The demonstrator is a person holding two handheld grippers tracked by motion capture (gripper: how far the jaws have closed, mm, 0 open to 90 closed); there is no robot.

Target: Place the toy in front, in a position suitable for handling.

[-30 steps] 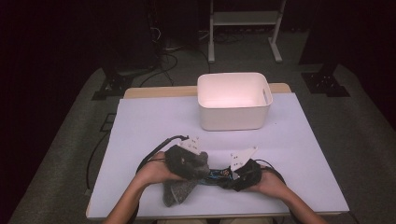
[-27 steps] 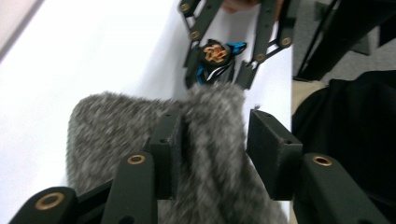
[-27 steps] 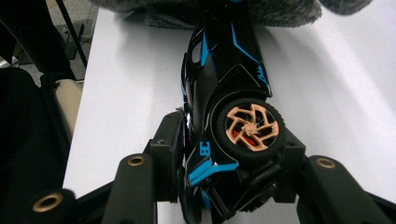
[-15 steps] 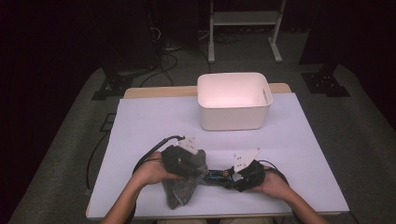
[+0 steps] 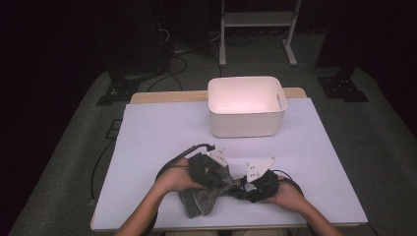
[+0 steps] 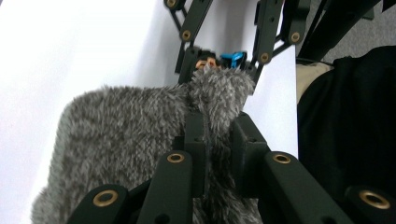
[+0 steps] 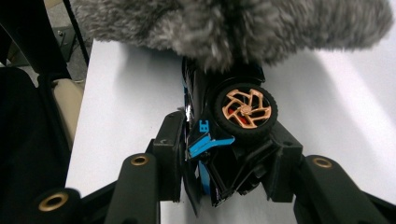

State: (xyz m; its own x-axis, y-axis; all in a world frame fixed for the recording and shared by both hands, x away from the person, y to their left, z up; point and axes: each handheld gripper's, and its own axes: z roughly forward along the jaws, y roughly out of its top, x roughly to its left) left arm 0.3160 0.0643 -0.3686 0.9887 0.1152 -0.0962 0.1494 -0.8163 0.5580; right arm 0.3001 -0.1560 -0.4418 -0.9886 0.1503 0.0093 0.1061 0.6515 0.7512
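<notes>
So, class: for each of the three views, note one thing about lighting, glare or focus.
High view: the white bin glows overexposed while the room behind is nearly black. Left gripper view: the table washes out to bright white; the grey furry cloth is sharp. Right gripper view: the toy car wheel is crisp, the cloth above blurs.

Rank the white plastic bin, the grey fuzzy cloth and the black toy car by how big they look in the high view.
1. White plastic bin, clearly largest.
2. Grey fuzzy cloth.
3. Black toy car, mostly hidden between the cloth and the right gripper, so its rank is unsure.
</notes>
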